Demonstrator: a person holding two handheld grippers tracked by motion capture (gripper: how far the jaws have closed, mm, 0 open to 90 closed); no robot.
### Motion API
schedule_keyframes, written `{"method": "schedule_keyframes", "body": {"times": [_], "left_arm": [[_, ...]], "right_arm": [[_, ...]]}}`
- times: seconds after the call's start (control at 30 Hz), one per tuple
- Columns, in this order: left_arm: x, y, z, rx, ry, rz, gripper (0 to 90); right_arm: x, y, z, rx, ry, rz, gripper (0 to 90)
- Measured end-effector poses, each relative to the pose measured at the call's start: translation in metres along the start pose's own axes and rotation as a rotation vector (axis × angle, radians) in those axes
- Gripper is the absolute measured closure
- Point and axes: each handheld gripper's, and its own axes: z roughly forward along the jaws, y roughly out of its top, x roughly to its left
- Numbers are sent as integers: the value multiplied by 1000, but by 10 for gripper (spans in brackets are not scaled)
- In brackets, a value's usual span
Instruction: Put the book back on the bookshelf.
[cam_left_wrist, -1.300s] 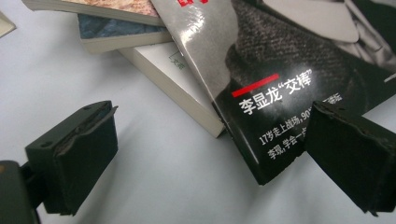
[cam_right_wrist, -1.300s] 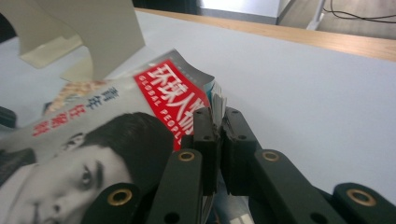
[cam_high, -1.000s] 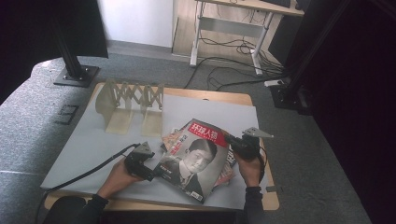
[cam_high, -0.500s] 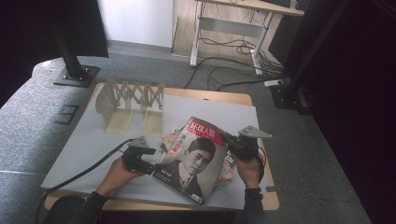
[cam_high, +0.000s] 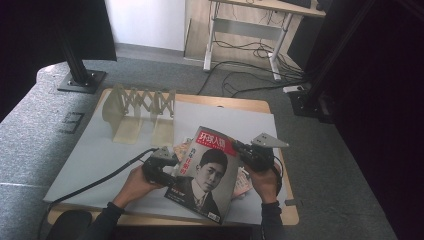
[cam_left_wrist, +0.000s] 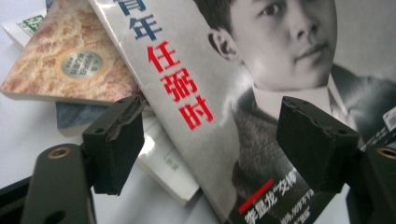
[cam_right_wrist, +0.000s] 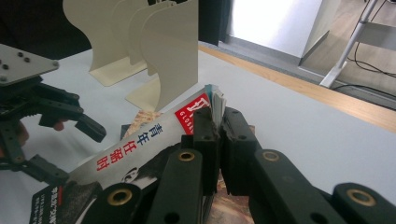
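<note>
While the right gripper (cam_right_wrist: 217, 123) pinches one magazine (cam_high: 207, 172) by its edge, lifted tilted off the table, the left gripper's (cam_left_wrist: 210, 140) parted jaws, just closing, straddle its spine above three books (cam_left_wrist: 65, 60)

Other stuff on & near the table

Cream folding book rack (cam_high: 141, 111) stands at the far left of the grey mat (cam_high: 90, 155), well past the tools, w/ its curved plates upright. A brown speckled book (cam_left_wrist: 70, 60) lies flat just beyond the left tool, on top of other books (cam_left_wrist: 170, 165). Wood table (cam_high: 235, 103) edge shows around the mat. Grey carpet floor (cam_high: 30, 130). Far off: black stand w/ flat foot (cam_high: 80, 80), white desk legs (cam_high: 272, 55), loose black cables (cam_high: 240, 77).
</note>
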Motion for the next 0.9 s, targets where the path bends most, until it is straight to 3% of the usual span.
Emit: {"method": "schedule_keyframes", "body": {"times": [0.17, 0.27, 0.33, 0.5, 0.7, 0.73, 0.77, 0.8, 0.9], "left_arm": [[9, 3, 0, -9, 12, -12, 257], [10, 5, 1, 6, 17, 2, 257], [10, 11, 4, 34, 30, 37, 257], [15, 18, 6, 23, 15, 28, 266], [23, 24, 10, 23, -28, 18, 323], [24, 24, 13, 22, -63, 13, 347], [24, 24, 13, 22, -63, 13, 372], [22, 24, 15, 29, -90, 15, 398], [22, 22, 16, 47, -96, 22, 447]], "right_arm": [[6, 7, -3, -5, 13, -19, 834], [10, 10, -6, -10, 21, -33, 833], [12, 12, -7, -15, 28, -39, 832], [17, 17, -12, -24, 39, -56, 831], [23, 23, -20, -47, 62, -78, 830], [23, 24, -20, -49, 67, -83, 830], [23, 24, -20, -49, 67, -83, 830], [24, 24, -21, -53, 72, -92, 828], [26, 24, -21, -55, 73, -103, 822]]}}
